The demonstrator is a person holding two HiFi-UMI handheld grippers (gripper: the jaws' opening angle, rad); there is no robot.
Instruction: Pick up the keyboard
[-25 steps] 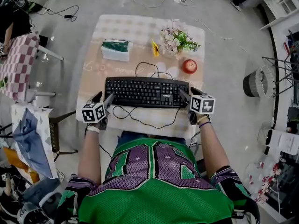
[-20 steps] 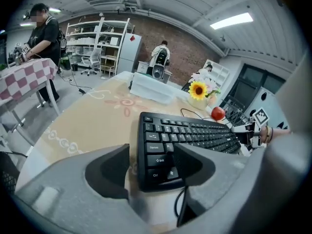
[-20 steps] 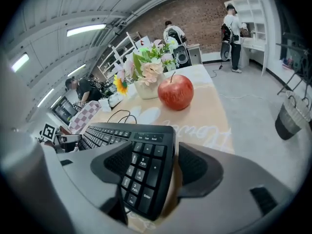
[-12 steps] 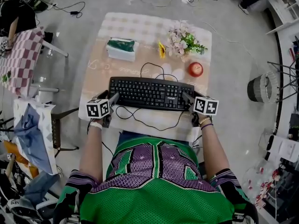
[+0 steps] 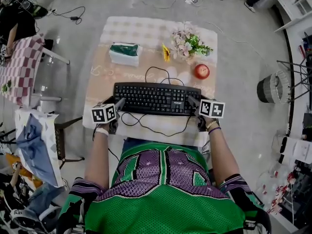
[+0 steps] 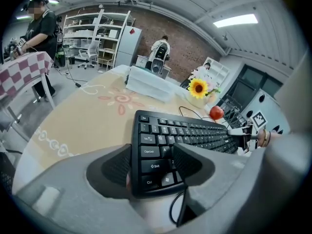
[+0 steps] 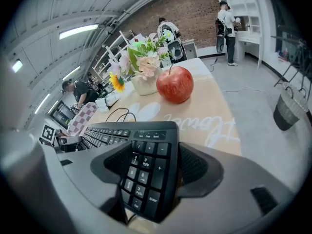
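Observation:
A black keyboard (image 5: 156, 99) lies across the near part of a small table (image 5: 105, 72) with a pale patterned cloth. My left gripper (image 5: 118, 105) is shut on its left end, and in the left gripper view the jaws (image 6: 152, 165) clamp the keyboard (image 6: 190, 133) around the Shift and Ctrl keys. My right gripper (image 5: 191, 102) is shut on the right end; the right gripper view shows the number pad of the keyboard (image 7: 146, 145) between the jaws of that gripper (image 7: 155, 167). I cannot tell whether the keyboard is off the cloth.
The keyboard's black cable (image 5: 156, 126) loops over the table's near edge and behind the keyboard. Behind it sit a red apple (image 5: 201, 71), a vase of flowers (image 5: 187, 42), a small sunflower (image 5: 164, 52) and a tissue box (image 5: 124, 53). A checkered table (image 5: 19, 67) stands left.
Both grippers stay clamped on the keyboard's ends. The head view has shifted a little; the keyboard shows no clear movement relative to the apple.

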